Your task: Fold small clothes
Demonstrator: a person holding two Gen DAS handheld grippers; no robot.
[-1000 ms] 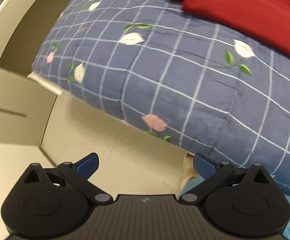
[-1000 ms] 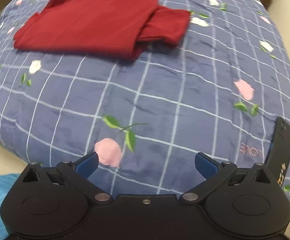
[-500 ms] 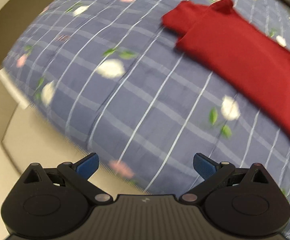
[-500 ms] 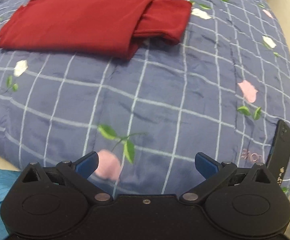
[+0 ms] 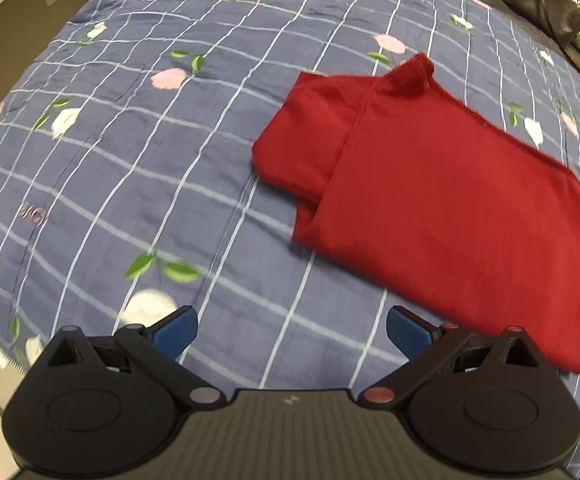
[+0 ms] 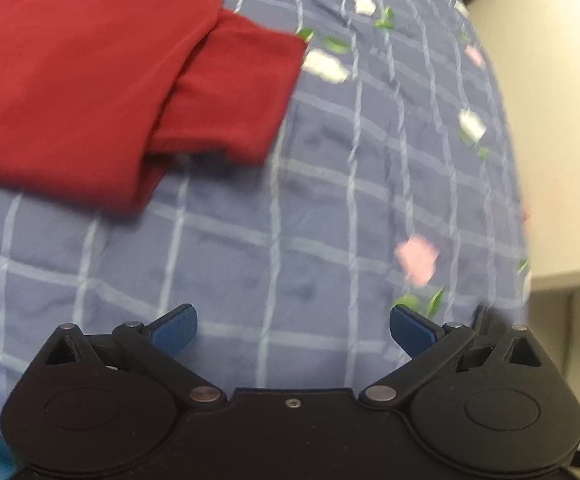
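The red shirt (image 5: 442,200) lay flat and partly folded on the blue checked quilt (image 5: 169,152), one sleeve tucked under its near edge. The left gripper (image 5: 292,330) hung over the quilt just short of the shirt, jaws spread wide and empty. The right gripper (image 6: 294,328) was parted too, gripping nothing, with the shirt (image 6: 89,80) up ahead to its left.

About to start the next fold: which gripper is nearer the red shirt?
Left, slightly. The left gripper hangs open just short of the red shirt, whose edge runs beside its right finger. The right gripper, also open, has bare quilt ahead.
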